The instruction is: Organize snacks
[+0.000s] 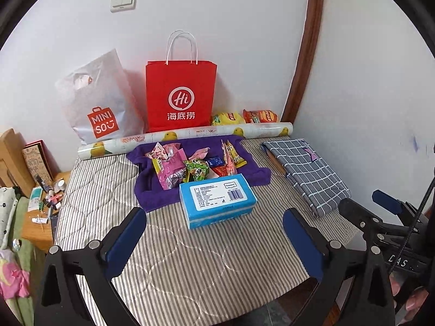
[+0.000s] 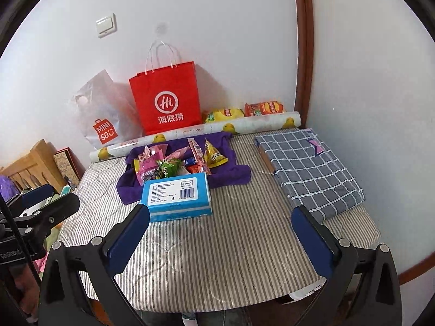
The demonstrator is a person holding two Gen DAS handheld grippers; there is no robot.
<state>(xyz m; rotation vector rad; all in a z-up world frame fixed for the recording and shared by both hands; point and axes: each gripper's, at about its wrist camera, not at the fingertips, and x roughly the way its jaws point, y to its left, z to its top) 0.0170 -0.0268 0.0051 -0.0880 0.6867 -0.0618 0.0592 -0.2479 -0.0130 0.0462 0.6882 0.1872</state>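
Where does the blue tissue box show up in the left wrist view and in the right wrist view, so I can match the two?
Left wrist: blue tissue box sits just right of centre, ahead of the open fingers.
Right wrist: the box sits left of centre, near the left finger tip.
Shared landmark: in both, it lies directly in front of the purple towel holding the snacks.

Striped cover over the table. Red paper bag upright against the wall, white Miniso bag leaning just left of it. Patterned roll lies along the back, in front of both bags. Folded grid cloth at right, on top of something flat. Light switch on the wall, brown trim in the corner. Left of the table: wooden stand with small clutter.
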